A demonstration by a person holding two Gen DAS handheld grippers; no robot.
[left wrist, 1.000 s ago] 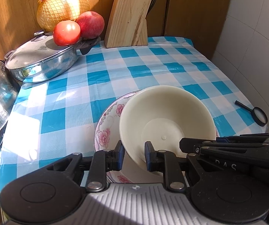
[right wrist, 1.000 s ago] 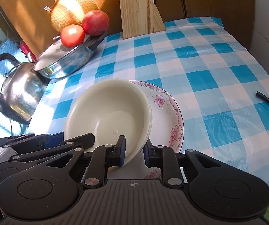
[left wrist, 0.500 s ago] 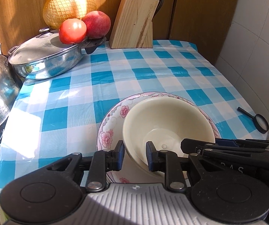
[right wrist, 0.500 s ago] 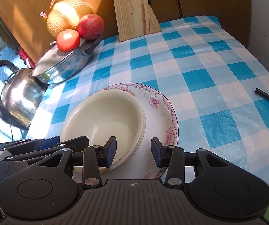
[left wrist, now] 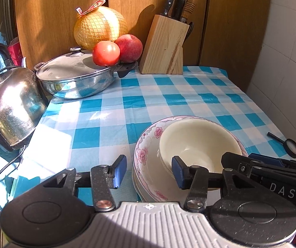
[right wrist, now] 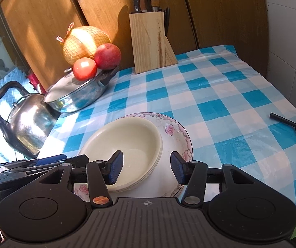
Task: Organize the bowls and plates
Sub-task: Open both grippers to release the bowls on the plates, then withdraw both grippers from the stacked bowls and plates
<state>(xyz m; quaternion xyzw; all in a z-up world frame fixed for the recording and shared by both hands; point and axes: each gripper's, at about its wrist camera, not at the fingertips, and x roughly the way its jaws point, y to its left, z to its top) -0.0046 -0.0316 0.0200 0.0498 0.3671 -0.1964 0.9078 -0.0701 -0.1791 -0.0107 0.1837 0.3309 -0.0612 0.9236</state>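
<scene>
Both let go within the last second. Left gripper spread wide, clamping nothing; right gripper likewise spread, off the rim. Cream bowls, nested in a stack, set down inside the floral plates near the tabletop's front edge. Stacking step likely done. Glossy, plain, slightly off-centre toward the left.

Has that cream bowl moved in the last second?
Yes. The cream bowl was tilted up between both tongs; now it has come down and sits level in the flowered plate, with the left tongs and right tongs opened off it.
</scene>
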